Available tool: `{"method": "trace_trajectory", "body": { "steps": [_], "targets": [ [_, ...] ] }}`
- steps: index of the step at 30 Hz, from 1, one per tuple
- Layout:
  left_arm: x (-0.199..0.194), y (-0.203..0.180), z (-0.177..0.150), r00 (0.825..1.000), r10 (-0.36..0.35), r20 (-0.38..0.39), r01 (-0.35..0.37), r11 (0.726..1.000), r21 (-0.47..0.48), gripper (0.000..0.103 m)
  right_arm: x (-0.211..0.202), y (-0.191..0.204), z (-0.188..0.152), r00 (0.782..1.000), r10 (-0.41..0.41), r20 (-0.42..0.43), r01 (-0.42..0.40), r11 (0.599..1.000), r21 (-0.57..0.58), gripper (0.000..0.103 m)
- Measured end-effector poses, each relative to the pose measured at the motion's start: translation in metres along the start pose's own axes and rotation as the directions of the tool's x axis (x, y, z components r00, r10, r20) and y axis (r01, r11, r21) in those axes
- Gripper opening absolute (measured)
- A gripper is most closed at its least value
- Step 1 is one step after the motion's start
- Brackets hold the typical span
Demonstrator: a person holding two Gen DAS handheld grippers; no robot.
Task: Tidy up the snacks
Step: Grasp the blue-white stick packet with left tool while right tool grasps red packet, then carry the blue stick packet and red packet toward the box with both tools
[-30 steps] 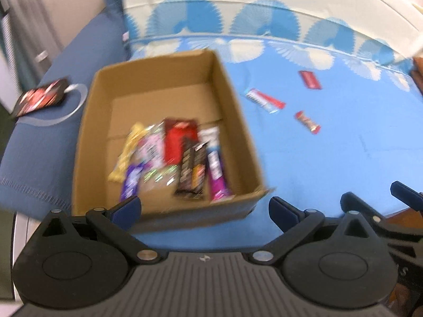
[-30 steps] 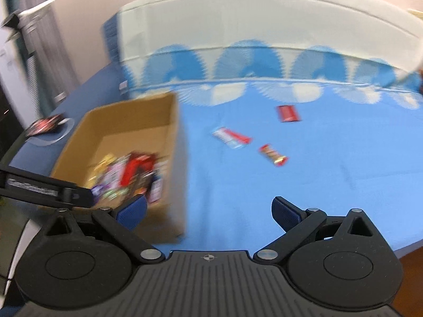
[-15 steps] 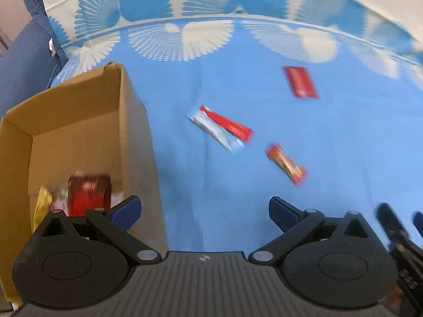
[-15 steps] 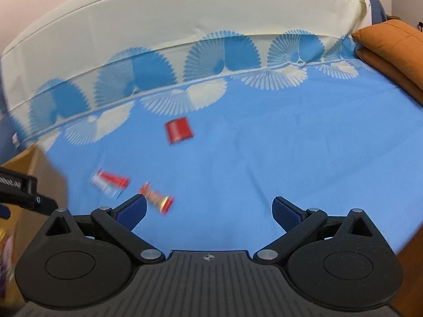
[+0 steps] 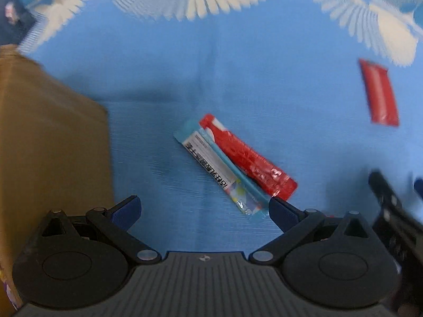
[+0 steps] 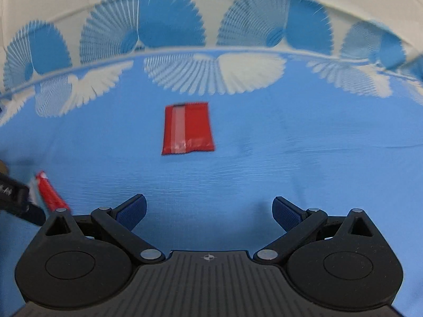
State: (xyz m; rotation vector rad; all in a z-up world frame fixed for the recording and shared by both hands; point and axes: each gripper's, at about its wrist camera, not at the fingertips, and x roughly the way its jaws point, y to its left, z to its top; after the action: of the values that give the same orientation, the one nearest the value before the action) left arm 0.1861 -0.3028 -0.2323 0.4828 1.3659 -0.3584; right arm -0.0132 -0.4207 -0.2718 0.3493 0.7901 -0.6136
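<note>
Now two open grippers hang over snacks on a blue sheet.

Left view: the left gripper (image 5: 203, 207) has its jaws wide and holds nothing. A red stick pack (image 5: 247, 158) and a blue-white stick pack (image 5: 219, 174) lie touching, side by side, just past the jaws at 1 o'clock. A red packet (image 5: 380, 92) sits at 2 o'clock, a cardboard box (image 5: 53, 145) at 9 o'clock.
Right view: the right gripper (image 6: 208, 210) has wide, empty jaws. The red packet lies at 12 o'clock on the blue sheet (image 6: 290, 158).
</note>
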Motion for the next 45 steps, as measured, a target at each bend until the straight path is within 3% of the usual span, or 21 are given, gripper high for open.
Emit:
{"method": "trace_trajectory", "body": {
  "steps": [2, 7, 15, 17, 19, 20, 21, 25, 30, 37, 41, 45],
  "targets": [
    [0.008, 0.002, 0.004, 1.0, -0.019, -0.013, 0.019, 1.0, 0.009, 0.103, 0.01, 0.003, 0.002, 1.0, 0.0, 0.023, 0.0, 1.0, -0.009, 0.103],
    [0.014, 0.021, 0.018, 0.994, -0.103, -0.04, 0.098, 0.989, -0.109, 0.103, 0.027, 0.01, 0.02, 0.997, 0.028, 0.066, -0.024, 0.998, -0.053, 0.103],
    [0.016, 0.032, 0.031, 0.992, -0.122, -0.03, 0.115, 0.98, -0.165, 0.103, 0.052, 0.02, 0.049, 0.996, 0.018, 0.083, -0.012, 0.997, -0.079, 0.103],
    [0.006, 0.035, 0.027, 0.994, -0.111, 0.019, 0.113, 0.979, -0.172, 0.084, 0.054, 0.021, 0.053, 0.997, 0.016, 0.079, -0.01, 0.997, -0.083, 0.099],
    [-0.01, 0.034, 0.023, 0.99, -0.118, 0.073, 0.128, 0.981, -0.146, 0.018, 0.044, 0.024, 0.049, 0.992, -0.007, 0.123, 0.016, 0.997, -0.072, 0.056],
    [-0.015, 0.035, 0.021, 0.988, -0.134, 0.075, 0.143, 0.981, -0.128, 0.019, 0.039, 0.026, 0.046, 0.992, -0.011, 0.126, 0.023, 0.996, -0.088, 0.047],
    [-0.018, 0.036, 0.018, 0.986, -0.149, 0.075, 0.158, 0.98, -0.125, 0.018, 0.033, 0.027, 0.041, 0.994, -0.015, 0.111, 0.024, 0.996, -0.085, 0.046],
    [-0.038, 0.041, 0.0, 0.981, -0.159, 0.111, 0.168, 0.983, -0.076, 0.018, 0.001, 0.02, 0.021, 0.998, -0.02, 0.063, 0.02, 1.0, -0.003, 0.045],
    [-0.082, 0.052, -0.047, 0.963, -0.214, 0.164, 0.218, 0.976, -0.007, 0.018, -0.073, 0.016, 0.006, 0.993, -0.03, 0.117, 0.023, 0.998, 0.059, 0.045],
    [-0.153, 0.074, -0.13, 0.914, -0.359, 0.189, 0.353, 0.933, 0.062, 0.018, -0.197, 0.041, -0.027, 0.985, 0.036, 0.169, -0.044, 0.998, 0.043, 0.045],
    [-0.193, 0.11, -0.184, 0.906, -0.335, 0.259, 0.325, 0.942, 0.08, 0.018, -0.257, 0.063, -0.055, 0.984, 0.086, 0.155, -0.09, 0.996, 0.019, 0.045],
    [-0.219, 0.148, -0.235, 0.912, -0.284, 0.295, 0.281, 0.958, 0.052, 0.018, -0.308, 0.095, -0.08, 0.978, 0.15, 0.143, -0.147, 0.989, -0.031, 0.046]
  ]
}}
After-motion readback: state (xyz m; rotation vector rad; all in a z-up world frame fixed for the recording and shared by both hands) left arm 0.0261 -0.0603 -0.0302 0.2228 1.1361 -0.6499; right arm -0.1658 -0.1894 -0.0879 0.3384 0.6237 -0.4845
